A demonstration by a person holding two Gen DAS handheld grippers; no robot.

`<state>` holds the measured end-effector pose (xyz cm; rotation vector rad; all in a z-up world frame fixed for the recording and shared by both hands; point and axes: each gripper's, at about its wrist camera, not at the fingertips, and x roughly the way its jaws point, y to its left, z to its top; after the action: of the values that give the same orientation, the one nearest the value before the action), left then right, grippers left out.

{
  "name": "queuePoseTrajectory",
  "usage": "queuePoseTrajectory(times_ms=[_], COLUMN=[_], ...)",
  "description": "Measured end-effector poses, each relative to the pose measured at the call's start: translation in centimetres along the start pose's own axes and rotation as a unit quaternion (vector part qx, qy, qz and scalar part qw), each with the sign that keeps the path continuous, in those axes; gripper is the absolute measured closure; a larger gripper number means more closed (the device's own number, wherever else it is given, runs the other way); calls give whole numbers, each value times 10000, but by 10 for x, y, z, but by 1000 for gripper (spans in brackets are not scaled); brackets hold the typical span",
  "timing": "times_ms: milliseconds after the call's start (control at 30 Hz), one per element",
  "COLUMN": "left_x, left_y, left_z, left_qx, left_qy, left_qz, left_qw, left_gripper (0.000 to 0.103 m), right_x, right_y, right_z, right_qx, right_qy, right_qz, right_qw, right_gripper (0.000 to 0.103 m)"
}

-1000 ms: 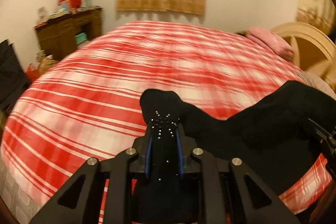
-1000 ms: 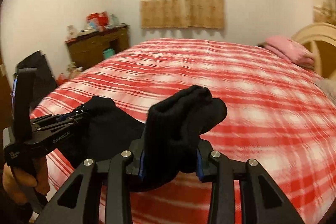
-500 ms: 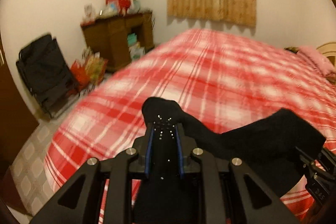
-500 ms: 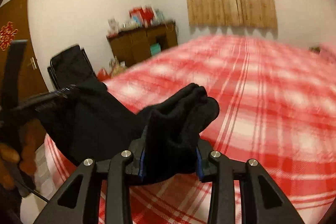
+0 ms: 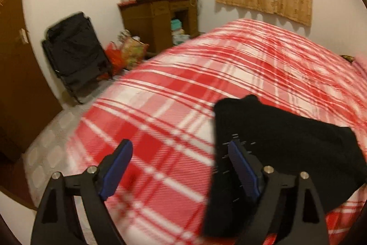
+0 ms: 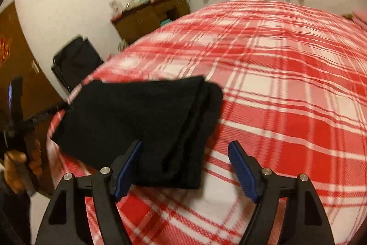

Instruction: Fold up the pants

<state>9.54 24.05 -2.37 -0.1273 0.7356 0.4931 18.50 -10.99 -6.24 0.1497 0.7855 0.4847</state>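
The black pants (image 5: 275,148) lie folded in a flat bundle on the red and white plaid bed (image 5: 183,88), near its corner. My left gripper (image 5: 181,167) is open and empty, its right finger beside the bundle's left edge. In the right wrist view the pants (image 6: 142,116) lie just ahead, and my right gripper (image 6: 185,167) is open and empty, its left finger at the bundle's near edge. The left gripper (image 6: 20,121) shows at the far left, held in a hand.
A brown wooden cabinet (image 5: 158,15) with clutter on top stands against the far wall. A black folded chair (image 5: 75,52) and bright bags (image 5: 128,52) sit on the floor left of the bed. A brown door (image 5: 16,84) is at the left.
Both grippers were shut on the pants and held them above the bed. Now both are open and the pants lie on the bed near the corner.
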Motion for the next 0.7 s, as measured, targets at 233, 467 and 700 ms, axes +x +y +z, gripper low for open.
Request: queuePoseTrajectory(times_ms=[233,467,700], left_x=[-34,-30,0], left_y=[-12,-66,-65], left_z=[-7,-22,-39], left_qx=[160,666,522], left_qy=[-520,-426,227], left_qz=[-7,63,-20], left_qw=[9985,9968,9984], left_gripper=[15,15,14], right_x=[-38,-21,16], right_y=[1,56,22], right_z=[3,-4,-22], right_qx=[20,-725,-169], right_qy=[-504,-417,219], right_qz=[-623,-379,-457], right_qw=[9968,9958,9986], right_gripper=[77,77,75])
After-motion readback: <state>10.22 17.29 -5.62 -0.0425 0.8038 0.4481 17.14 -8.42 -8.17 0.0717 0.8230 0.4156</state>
